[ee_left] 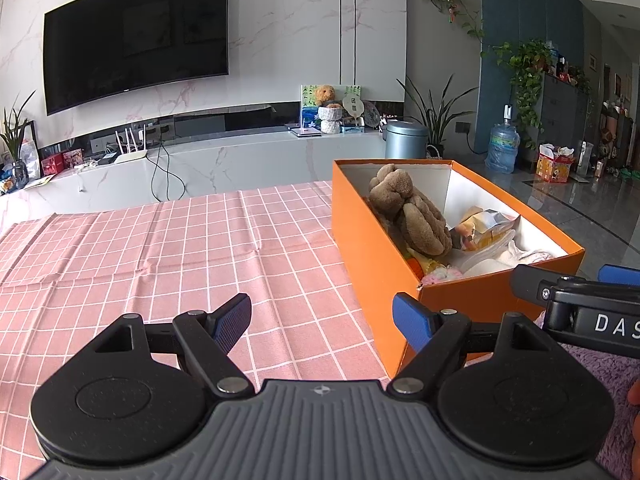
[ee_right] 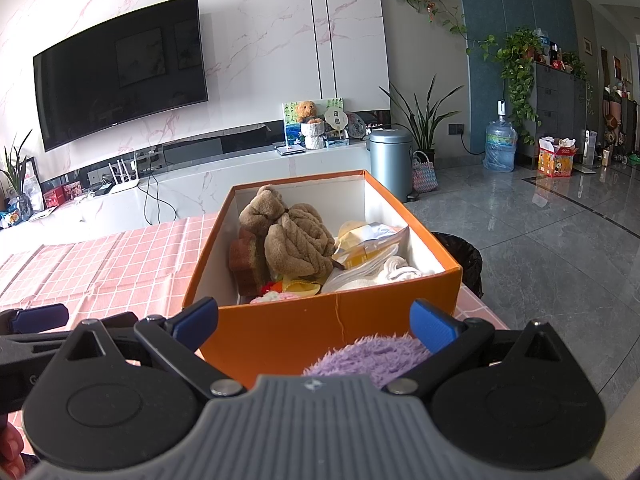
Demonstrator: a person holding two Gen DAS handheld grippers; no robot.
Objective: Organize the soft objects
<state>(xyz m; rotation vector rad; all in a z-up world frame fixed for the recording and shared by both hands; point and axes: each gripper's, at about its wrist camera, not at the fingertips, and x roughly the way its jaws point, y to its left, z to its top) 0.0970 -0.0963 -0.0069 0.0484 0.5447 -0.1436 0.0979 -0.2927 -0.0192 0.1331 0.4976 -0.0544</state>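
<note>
An orange box (ee_left: 372, 256) (ee_right: 320, 328) stands on the pink checked tablecloth (ee_left: 160, 264). It holds a brown plush toy (ee_left: 408, 212) (ee_right: 292, 236), a brown sponge-like block (ee_right: 246, 264), packets and white cloth (ee_right: 396, 270). My left gripper (ee_left: 324, 320) is open and empty, left of the box's near corner. My right gripper (ee_right: 316, 324) is open in front of the box, just above a purple fluffy cloth (ee_right: 368, 356) that lies between its jaws. That cloth also shows in the left wrist view (ee_left: 600, 376).
A black bin (ee_right: 460, 256) stands on the floor right of the table. Behind are a TV (ee_left: 132, 36), a white console, a grey pedal bin (ee_right: 390, 160), plants and a water jug (ee_right: 500, 146).
</note>
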